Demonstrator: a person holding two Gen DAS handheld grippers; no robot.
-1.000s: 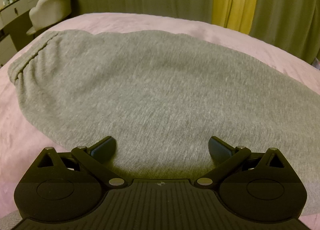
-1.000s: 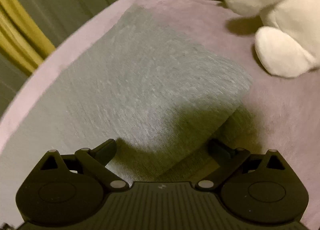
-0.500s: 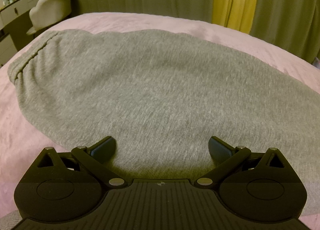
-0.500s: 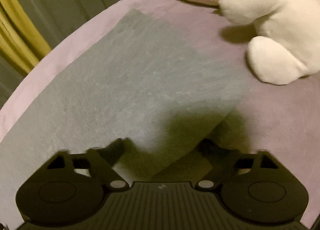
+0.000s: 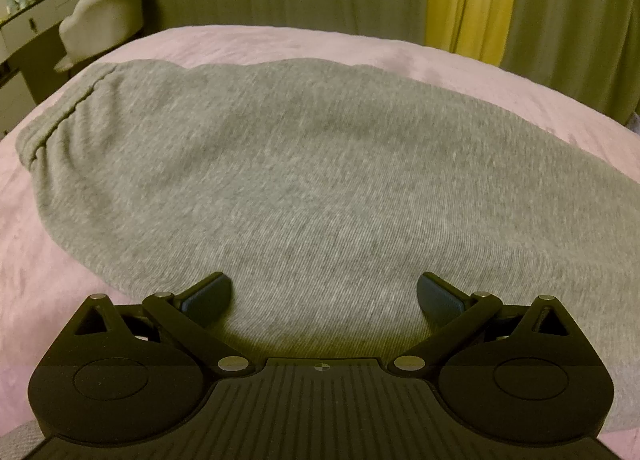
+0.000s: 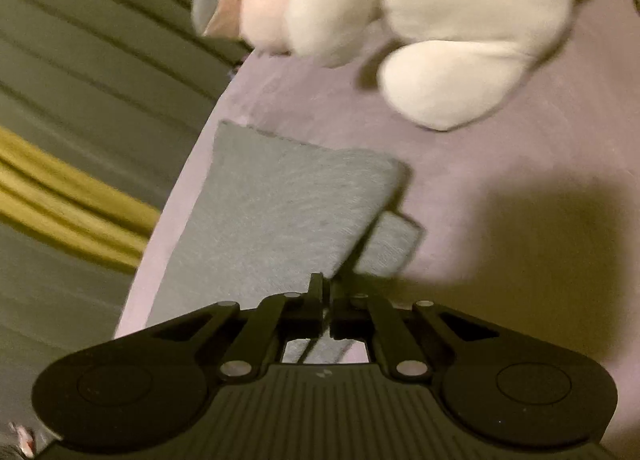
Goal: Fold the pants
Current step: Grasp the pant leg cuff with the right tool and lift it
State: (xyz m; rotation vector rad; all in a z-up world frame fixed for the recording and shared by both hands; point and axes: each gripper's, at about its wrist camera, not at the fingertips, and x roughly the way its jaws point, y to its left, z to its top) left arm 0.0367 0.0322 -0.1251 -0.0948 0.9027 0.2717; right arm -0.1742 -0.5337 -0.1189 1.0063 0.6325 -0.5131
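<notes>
Blurred and cropped parts

Beyond the right gripper (image 6: 325, 292), the plush toy (image 6: 420, 20) is blurred and cropped at the top edge; the pants (image 5: 320, 188) run off past the left gripper's (image 5: 322, 292) right finger.

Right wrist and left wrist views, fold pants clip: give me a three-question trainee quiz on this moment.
1. True or false: the right gripper is shut on the grey knit pants.
2. The left gripper is: A) shut on the waistband, B) open over the pants, C) out of view.
3. What lies on the pink bedspread beyond the pant leg's hem?

Key: 1 true; 2 B; 3 a white plush toy.
</notes>
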